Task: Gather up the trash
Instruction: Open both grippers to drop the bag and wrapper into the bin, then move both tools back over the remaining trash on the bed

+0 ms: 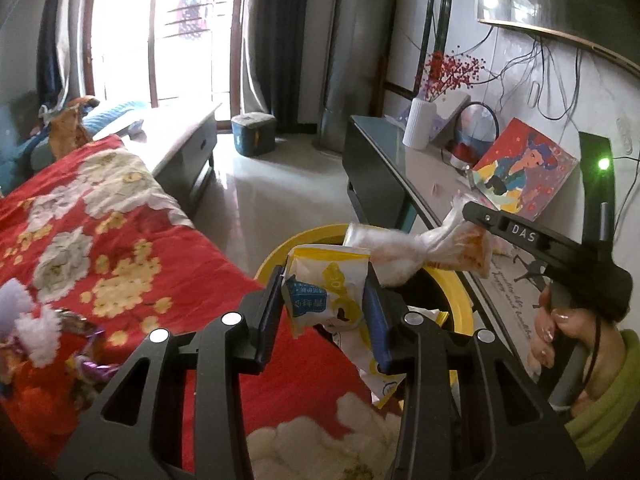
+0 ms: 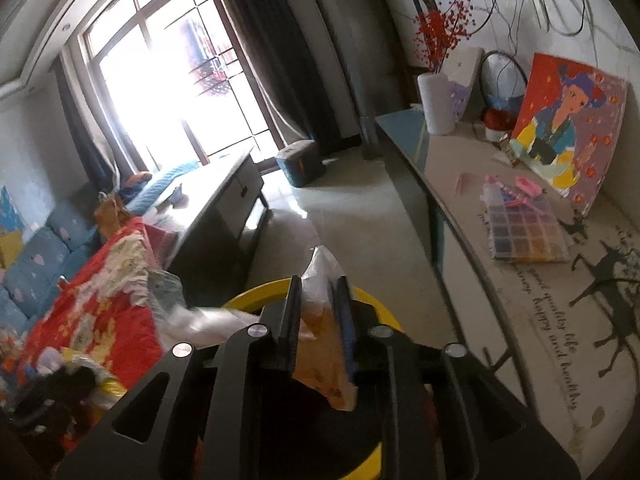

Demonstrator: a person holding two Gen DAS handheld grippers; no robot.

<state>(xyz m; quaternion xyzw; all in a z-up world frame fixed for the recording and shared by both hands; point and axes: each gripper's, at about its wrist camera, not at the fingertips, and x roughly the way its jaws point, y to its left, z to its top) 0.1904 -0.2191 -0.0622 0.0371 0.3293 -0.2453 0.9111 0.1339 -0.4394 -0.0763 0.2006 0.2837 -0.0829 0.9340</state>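
Both pieces of trash are over the yellow bin [image 1: 456, 292], so the coming move looks to be a drop.

Left gripper [image 1: 326, 304]: jaws clamped on a yellow-and-white wrapper [image 1: 320, 292], low centre of the left wrist view. The wrapper's long axis runs down and to the right, its tail hanging past the jaws over the bin's near rim, beside the red quilt [image 1: 120, 240].

Right gripper [image 2: 318, 320]: jaws narrowly parted with an orange snack bag [image 2: 320, 344] between them; I cannot tell whether the pads press it. Its clear top stands up past the fingertips and its bottom hangs below, directly over the bin's dark mouth.

Judgement: the right-hand piece sits more squarely over the opening; the left one is nearer the rim.
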